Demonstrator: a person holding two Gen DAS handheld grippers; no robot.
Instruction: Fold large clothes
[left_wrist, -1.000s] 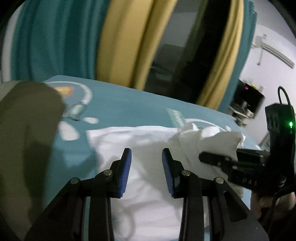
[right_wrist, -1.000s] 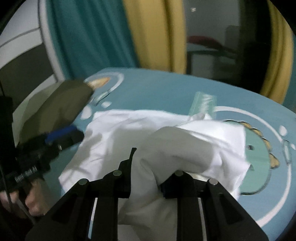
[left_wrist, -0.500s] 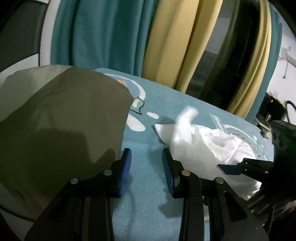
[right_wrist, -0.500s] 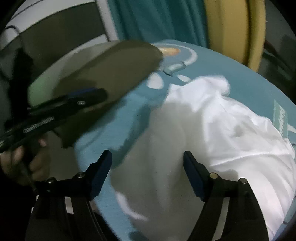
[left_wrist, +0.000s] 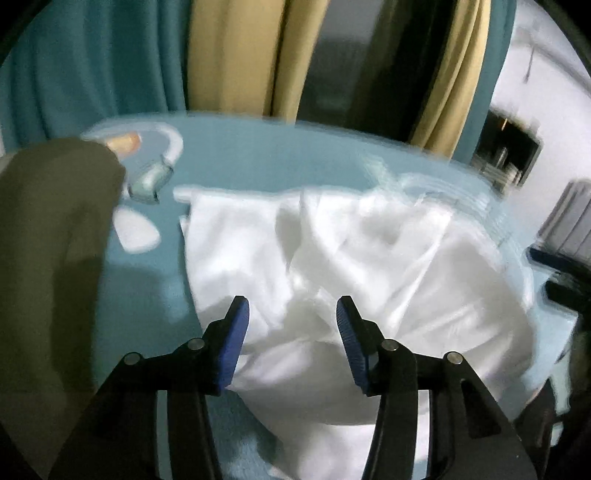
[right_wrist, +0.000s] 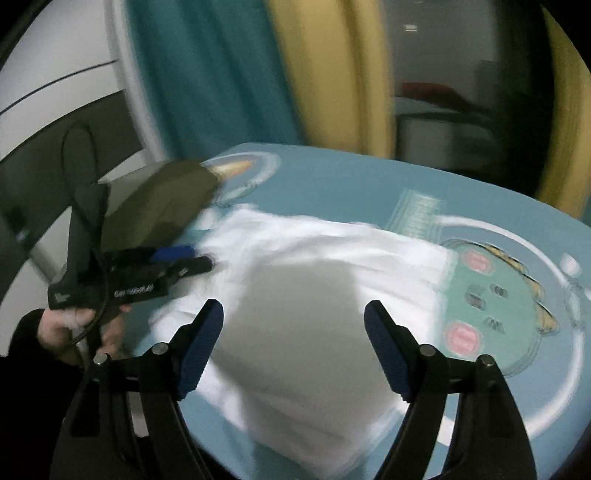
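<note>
While heaped mid-bed (right_wrist: 332, 184), soft white garment (left_wrist: 332, 258) (light, floppy, apt to slump): best pinched at hem or corner. Left tool (left_wrist: 291, 325) and right tool (right_wrist: 293, 345) agape, holding nothing.

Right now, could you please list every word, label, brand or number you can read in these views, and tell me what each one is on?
No text reads clearly in either view.
White lettering on the side of the left gripper, seen from the right wrist: too blurred to read.
A small white logo mark on its black body, left of the lettering: not legible.
Pale striped patch printed on the teal bedsheet: possibly text, too smeared to tell.
White garment: no print visible.
</note>
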